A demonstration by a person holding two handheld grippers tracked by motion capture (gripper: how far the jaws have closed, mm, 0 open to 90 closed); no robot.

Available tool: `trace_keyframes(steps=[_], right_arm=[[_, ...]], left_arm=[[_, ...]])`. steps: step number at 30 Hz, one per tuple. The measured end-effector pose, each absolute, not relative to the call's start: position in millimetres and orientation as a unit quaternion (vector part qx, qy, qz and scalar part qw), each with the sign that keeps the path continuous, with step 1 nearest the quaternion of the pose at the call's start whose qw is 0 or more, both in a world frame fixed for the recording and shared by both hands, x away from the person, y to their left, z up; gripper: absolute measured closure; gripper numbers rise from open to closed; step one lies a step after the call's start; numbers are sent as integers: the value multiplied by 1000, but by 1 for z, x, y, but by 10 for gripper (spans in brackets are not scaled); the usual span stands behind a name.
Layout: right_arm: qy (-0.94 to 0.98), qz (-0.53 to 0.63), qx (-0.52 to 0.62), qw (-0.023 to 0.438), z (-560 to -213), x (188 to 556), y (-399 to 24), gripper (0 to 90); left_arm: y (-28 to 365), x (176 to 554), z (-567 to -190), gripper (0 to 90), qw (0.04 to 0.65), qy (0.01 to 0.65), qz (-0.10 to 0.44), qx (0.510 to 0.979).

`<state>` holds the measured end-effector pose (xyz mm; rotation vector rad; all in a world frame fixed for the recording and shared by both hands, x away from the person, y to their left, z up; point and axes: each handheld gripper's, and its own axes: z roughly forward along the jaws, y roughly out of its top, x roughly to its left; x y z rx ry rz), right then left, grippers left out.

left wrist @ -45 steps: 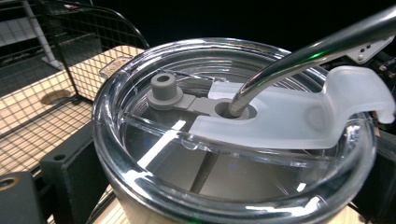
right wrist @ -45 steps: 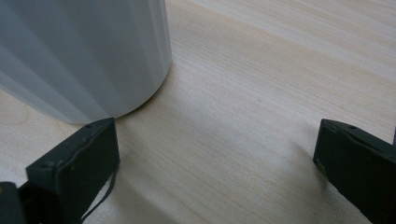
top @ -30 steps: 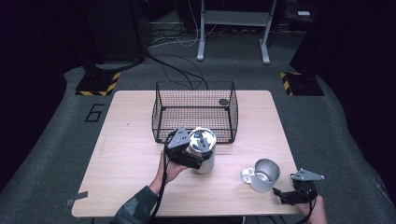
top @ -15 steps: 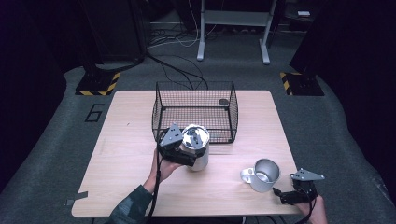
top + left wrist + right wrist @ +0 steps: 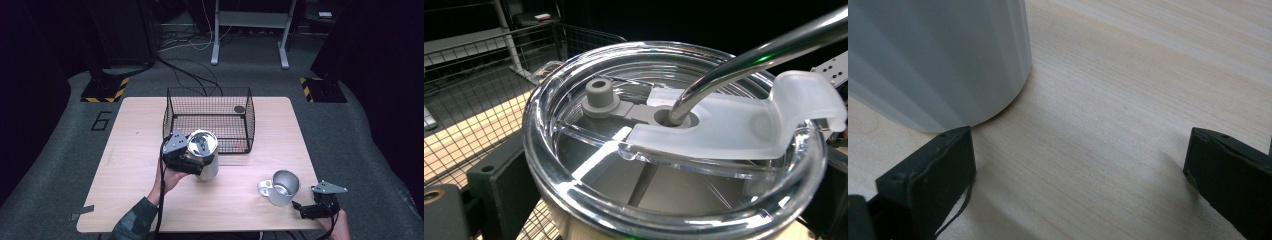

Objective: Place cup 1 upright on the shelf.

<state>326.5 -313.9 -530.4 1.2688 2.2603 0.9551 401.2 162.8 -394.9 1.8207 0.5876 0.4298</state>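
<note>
Left gripper (image 5: 192, 161) clamps the steel tumbler (image 5: 205, 155), long axis near upright, lid (image 5: 674, 135) upward; right gripper (image 5: 312, 209) rests open.

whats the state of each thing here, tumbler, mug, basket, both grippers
tumbler: upright, clear lid on, metal straw through the lid's hole, held at the basket's near wall
lid: seated on the tumbler, flap swung open
mug: upright on the table, open top, looks empty
wire basket: upright, open top, one small dark round thing inside
left gripper: shut on the tumbler
right gripper: open, low on the table beside the mug
</note>
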Motion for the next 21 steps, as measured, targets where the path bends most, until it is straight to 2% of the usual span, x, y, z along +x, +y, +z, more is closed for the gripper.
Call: trace_keyframes(steps=[21], right_arm=[[802,341,453,187,-530,326,-314,0]], left_arm=[[176,402,-377,38,557,249,188,769]])
